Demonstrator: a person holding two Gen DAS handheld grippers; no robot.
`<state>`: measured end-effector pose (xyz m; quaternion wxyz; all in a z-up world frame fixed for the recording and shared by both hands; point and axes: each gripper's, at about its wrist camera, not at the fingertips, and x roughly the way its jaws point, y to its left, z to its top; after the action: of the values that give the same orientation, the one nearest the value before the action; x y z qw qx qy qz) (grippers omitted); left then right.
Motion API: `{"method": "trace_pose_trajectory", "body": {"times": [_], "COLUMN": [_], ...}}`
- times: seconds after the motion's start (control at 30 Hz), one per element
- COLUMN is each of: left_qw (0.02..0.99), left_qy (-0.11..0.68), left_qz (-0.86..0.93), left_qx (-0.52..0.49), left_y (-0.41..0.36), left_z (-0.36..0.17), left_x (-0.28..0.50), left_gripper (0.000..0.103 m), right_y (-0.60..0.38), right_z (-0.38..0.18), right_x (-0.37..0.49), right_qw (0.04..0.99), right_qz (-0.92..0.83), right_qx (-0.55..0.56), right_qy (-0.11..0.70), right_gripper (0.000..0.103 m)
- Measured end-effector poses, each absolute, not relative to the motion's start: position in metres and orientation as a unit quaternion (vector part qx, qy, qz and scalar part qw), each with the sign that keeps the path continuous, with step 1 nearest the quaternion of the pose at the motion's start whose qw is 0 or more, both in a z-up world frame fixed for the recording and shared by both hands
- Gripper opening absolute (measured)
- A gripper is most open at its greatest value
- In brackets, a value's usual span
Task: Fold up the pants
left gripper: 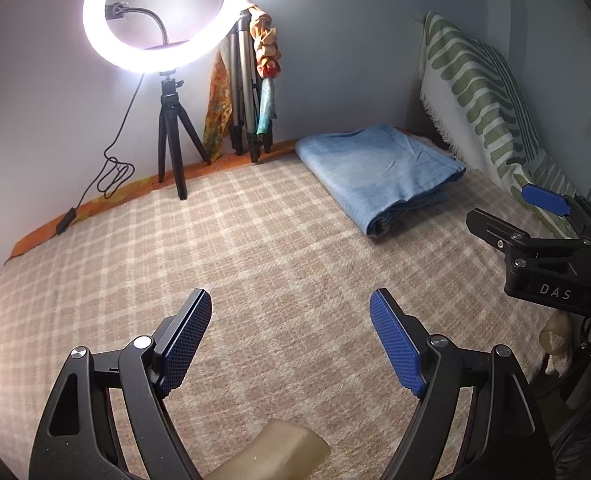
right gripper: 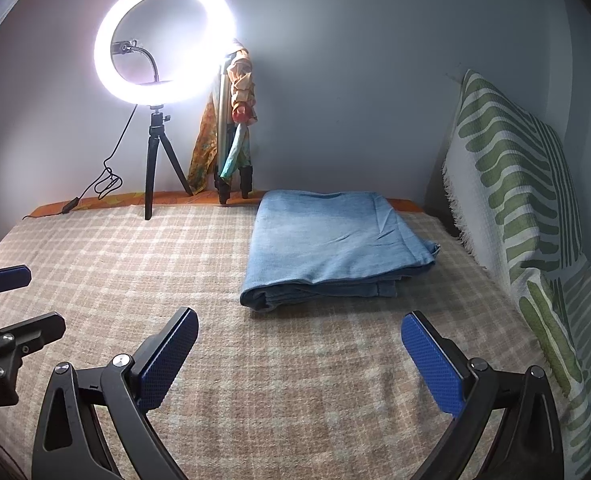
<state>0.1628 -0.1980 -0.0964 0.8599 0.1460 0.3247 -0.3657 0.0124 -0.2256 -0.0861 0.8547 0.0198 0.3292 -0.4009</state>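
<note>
Light blue pants (left gripper: 379, 174) lie folded in a flat stack on the checked bed cover (left gripper: 255, 264), toward the back right; they also show in the right wrist view (right gripper: 327, 240). My left gripper (left gripper: 291, 300) is open and empty, held above the cover well short of the pants. My right gripper (right gripper: 299, 320) is open and empty, just in front of the pants' near folded edge. The right gripper also shows at the right of the left wrist view (left gripper: 507, 212), and the left gripper at the left of the right wrist view (right gripper: 35, 300).
A lit ring light (right gripper: 163, 44) on a black tripod (right gripper: 151, 172) stands at the back left with its cable (right gripper: 107, 180). A second tripod draped with scarves (right gripper: 235, 128) leans on the wall. A green-striped cushion (right gripper: 535, 208) stands along the right.
</note>
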Motion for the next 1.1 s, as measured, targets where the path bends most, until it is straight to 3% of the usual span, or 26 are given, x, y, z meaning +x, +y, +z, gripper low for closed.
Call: {"method": "trace_pose_trajectory", "body": {"times": [1.1], "left_qw": [0.868], "left_qy": [0.317], "left_qz": [-0.353], "left_qx": [0.146], "left_y": [-0.1953], "left_z": [-0.0923], "left_x": [0.1633], "left_gripper": [0.082], "right_y": [-0.2283], "right_z": [-0.0915], "right_x": [0.0169], "right_qw": [0.856], "right_qz": [-0.395], "right_qx": [0.017], "right_qy": [0.334], "right_gripper": [0.103]}}
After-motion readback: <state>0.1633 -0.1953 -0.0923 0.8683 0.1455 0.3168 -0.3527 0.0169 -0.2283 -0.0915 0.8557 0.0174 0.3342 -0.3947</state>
